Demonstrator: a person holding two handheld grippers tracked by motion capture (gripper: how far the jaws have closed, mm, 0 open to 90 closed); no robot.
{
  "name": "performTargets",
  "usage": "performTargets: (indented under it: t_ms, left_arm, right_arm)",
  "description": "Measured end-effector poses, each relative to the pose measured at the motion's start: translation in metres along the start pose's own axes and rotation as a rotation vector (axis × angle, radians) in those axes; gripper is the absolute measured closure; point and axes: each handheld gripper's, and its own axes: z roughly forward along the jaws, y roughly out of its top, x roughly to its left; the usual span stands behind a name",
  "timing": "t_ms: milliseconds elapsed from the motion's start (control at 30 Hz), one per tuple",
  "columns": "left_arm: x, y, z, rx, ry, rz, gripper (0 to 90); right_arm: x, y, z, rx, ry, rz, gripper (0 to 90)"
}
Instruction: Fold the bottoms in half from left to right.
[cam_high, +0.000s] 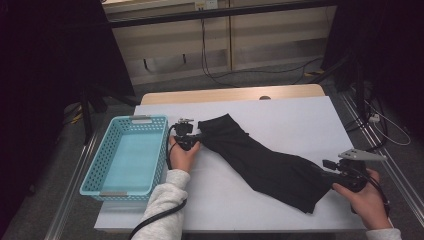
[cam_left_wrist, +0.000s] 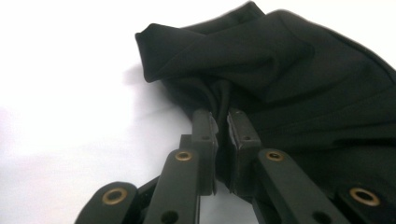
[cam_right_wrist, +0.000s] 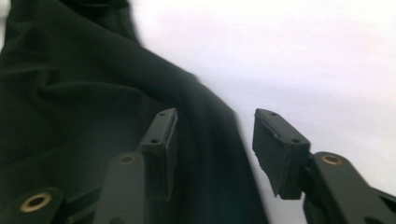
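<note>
Left tool (cam_left_wrist: 222, 122) pinches the black cloth (cam_high: 260, 160); right tool (cam_right_wrist: 215, 140) gapes, its edge hidden by folds.

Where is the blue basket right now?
In the high view, the blue basket sits at the table's left edge, just left of the left gripper, clear of the black garment.
</note>
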Motion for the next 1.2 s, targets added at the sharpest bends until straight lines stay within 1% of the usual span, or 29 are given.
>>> performTargets:
  t_ms: [33, 100, 167, 233, 267, 333, 367, 400, 467, 500, 533, 567, 600, 633, 667, 733, 800, 867, 933, 967, 1000, 1033, 1067, 1133, 1167, 1200]
  left_arm:
    - [0.003, 0.001, -0.003, -0.006, 0.008, -0.002, 83.2]
    - [0.004, 0.001, -0.005, -0.006, 0.006, -0.001, 83.2]
    - [0.004, 0.000, -0.006, -0.008, 0.002, -0.001, 83.1]
    - [0.003, -0.001, -0.006, -0.014, -0.001, 0.006, 83.1]
    - [0.003, -0.002, -0.006, -0.012, -0.001, 0.007, 83.1]
    - [0.004, -0.003, -0.006, -0.022, -0.003, -0.001, 82.8]
    - [0.004, -0.003, -0.006, -0.022, -0.007, 0.002, 82.8]
    - [0.004, -0.003, -0.006, -0.024, -0.008, 0.006, 82.6]
    - [0.003, -0.003, -0.007, -0.029, -0.012, 0.006, 82.4]
    - [0.002, -0.003, -0.007, -0.026, -0.016, 0.012, 82.1]
    - [0.001, -0.003, -0.008, -0.025, -0.023, 0.013, 81.4]
    - [0.000, -0.003, -0.008, -0.027, -0.027, 0.017, 80.5]
    - [-0.002, -0.003, -0.009, -0.033, -0.031, 0.023, 78.4]
    - [-0.003, -0.003, -0.009, -0.033, -0.033, 0.026, 74.2]
    - [-0.005, -0.003, -0.010, -0.037, -0.034, 0.028, 69.6]
    - [-0.006, -0.002, -0.011, -0.044, -0.041, 0.037, 61.8]
    - [-0.008, -0.002, -0.013, -0.039, -0.045, 0.049, 56.5]
    - [-0.009, -0.002, -0.014, -0.044, -0.052, 0.054, 50.7]
    - [-0.011, -0.002, -0.014, -0.045, -0.059, 0.050, 45.2]
    - [-0.012, -0.003, -0.014, -0.039, -0.060, 0.062, 44.0]
    - [-0.012, -0.003, -0.014, -0.036, -0.059, 0.069, 43.2]
    - [-0.013, -0.004, -0.013, -0.039, -0.061, 0.068, 42.0]
    - [-0.014, -0.004, -0.013, -0.039, -0.060, 0.076, 40.7]
    - [-0.014, -0.005, -0.013, -0.036, -0.057, 0.081, 39.4]
    - [-0.014, -0.005, -0.013, -0.040, -0.060, 0.077, 38.5]
    - [-0.014, -0.005, -0.013, -0.041, -0.058, 0.077, 37.8]
  right_arm:
    - [-0.002, -0.001, -0.001, 0.006, -0.011, -0.001, 53.8]
    - [-0.007, -0.004, -0.003, 0.017, -0.013, 0.009, 58.0]
    - [-0.010, -0.008, -0.001, 0.039, -0.024, 0.014, 59.1]
    - [-0.012, -0.011, 0.002, 0.066, -0.029, 0.018, 62.1]
    - [-0.013, -0.013, 0.004, 0.075, -0.040, 0.026, 64.5]
    - [-0.014, -0.015, 0.006, 0.098, -0.028, 0.022, 83.1]
    - [-0.015, -0.016, 0.006, 0.095, -0.022, 0.027, 88.9]
    - [-0.017, -0.016, 0.005, 0.095, 0.000, 0.035, 89.8]
    - [-0.021, -0.015, 0.004, 0.102, -0.024, 0.031, 90.0]
    - [-0.023, -0.015, 0.003, 0.103, -0.022, 0.046, 90.0]
    - [-0.026, -0.014, 0.001, 0.102, -0.031, 0.062, 90.0]
    - [-0.029, -0.014, 0.000, 0.099, -0.050, 0.065, 89.9]
    - [-0.032, -0.014, -0.001, 0.094, -0.075, 0.063, 89.9]
    - [-0.035, -0.013, -0.002, 0.083, -0.067, 0.066, 89.2]
    - [-0.035, -0.013, -0.003, 0.076, -0.063, 0.064, 84.0]
    - [-0.034, -0.012, -0.003, 0.079, -0.120, 0.041, 72.9]
    - [-0.032, -0.010, -0.004, 0.060, -0.099, 0.042, 70.7]
    - [-0.026, -0.006, -0.006, 0.049, -0.090, 0.020, 69.6]
    - [-0.017, -0.001, -0.007, 0.036, -0.050, 0.004, 68.6]
    - [-0.014, 0.000, -0.007, 0.035, -0.031, -0.003, 68.3]
    - [-0.007, 0.001, -0.005, 0.041, 0.002, -0.016, 67.6]
    - [-0.004, 0.001, -0.003, 0.042, 0.010, -0.030, 65.6]
    - [0.000, 0.001, 0.000, 0.053, 0.011, -0.040, 64.9]
    - [0.003, -0.001, 0.006, 0.081, -0.007, -0.058, 65.2]
    - [0.003, -0.003, 0.009, 0.092, -0.003, -0.057, 66.6]
    - [0.003, -0.005, 0.012, 0.105, -0.006, -0.053, 71.1]
